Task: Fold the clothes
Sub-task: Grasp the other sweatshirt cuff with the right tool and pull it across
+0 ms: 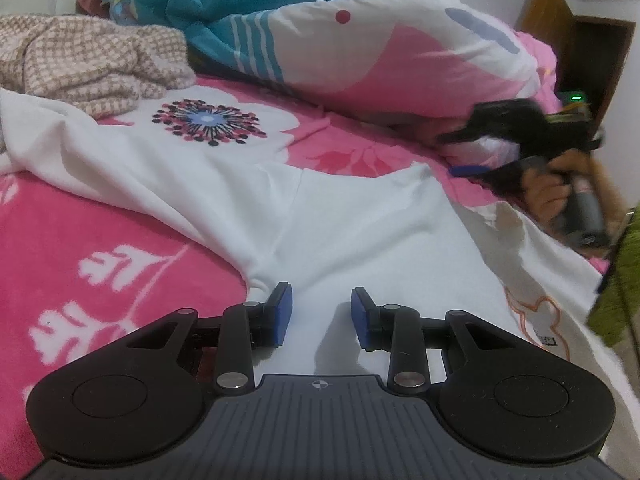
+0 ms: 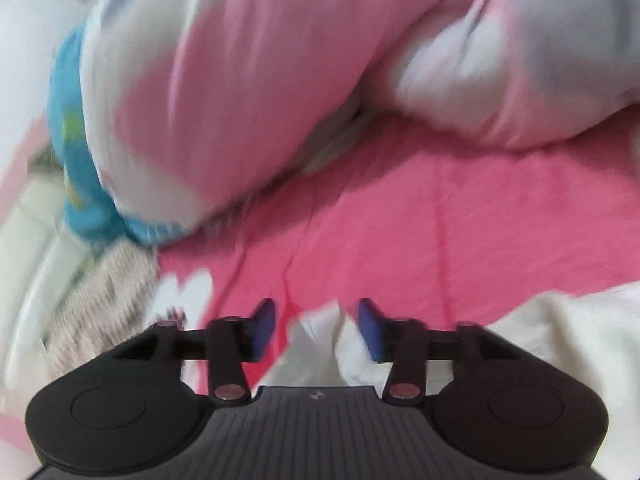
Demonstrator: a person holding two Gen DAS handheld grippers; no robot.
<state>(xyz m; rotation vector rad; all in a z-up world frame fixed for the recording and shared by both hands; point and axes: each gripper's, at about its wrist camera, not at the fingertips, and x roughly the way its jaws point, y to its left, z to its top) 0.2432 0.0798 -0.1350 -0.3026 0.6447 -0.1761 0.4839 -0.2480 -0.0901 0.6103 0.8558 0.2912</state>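
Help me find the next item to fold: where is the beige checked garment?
In the left wrist view the beige checked garment lies crumpled at upper left, on the white shirt's far edge, beside the blue-and-pink quilt.

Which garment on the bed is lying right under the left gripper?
The plain white garment, spread flat beneath the left gripper; the beige checked garment lies crumpled farther back.
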